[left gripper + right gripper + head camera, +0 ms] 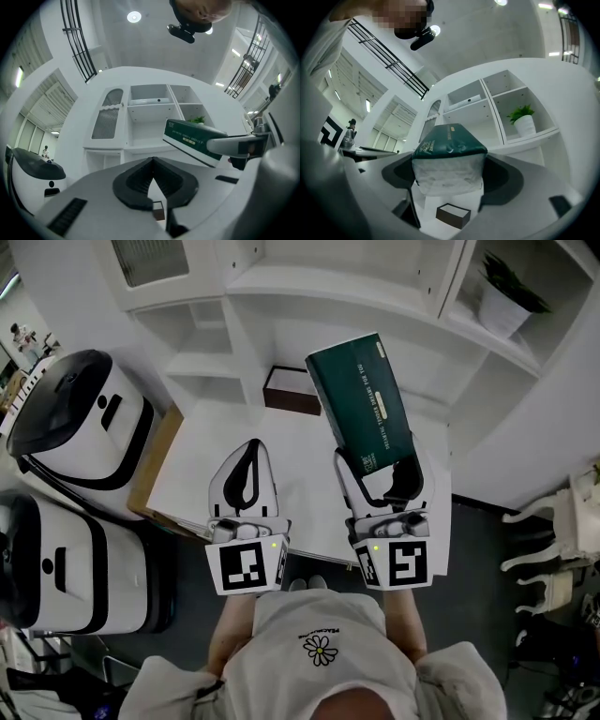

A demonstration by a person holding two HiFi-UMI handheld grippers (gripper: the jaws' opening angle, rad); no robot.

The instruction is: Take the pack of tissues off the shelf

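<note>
- Head view looks down on a white shelf unit [328,287] that fills the top of the picture, with open compartments of several widths.
- Below the shelf unit stands a white bench [300,456] with a pale wooden edge on its left side.
- Two bulky white and black machines [80,418] stand on the floor left of the bench, one behind the other.
- A person in a pale top with a small flower print stands at the near edge of the bench and holds one tool in each hand.
- The right tool [377,465] has its jaws spread wide and pressed on either side of the pack of tissues [361,399]. The right gripper view shows the pack [447,159] filling the gap between the two dark pads.
- The left tool [253,446] hangs over the bench beside the right one. In the left gripper view its jaws meet at the tips, with nothing between them.
- The pack is dark green with a clear end showing white tissue. It is off the shelf, raised above the bench, and its far end slants toward the shelf unit.
- A potted plant [506,296] in a white pot stands in a right-hand compartment.
- A small dark brown box [292,390], open at the top, sits at the back of the bench, just left of the pack.
</note>
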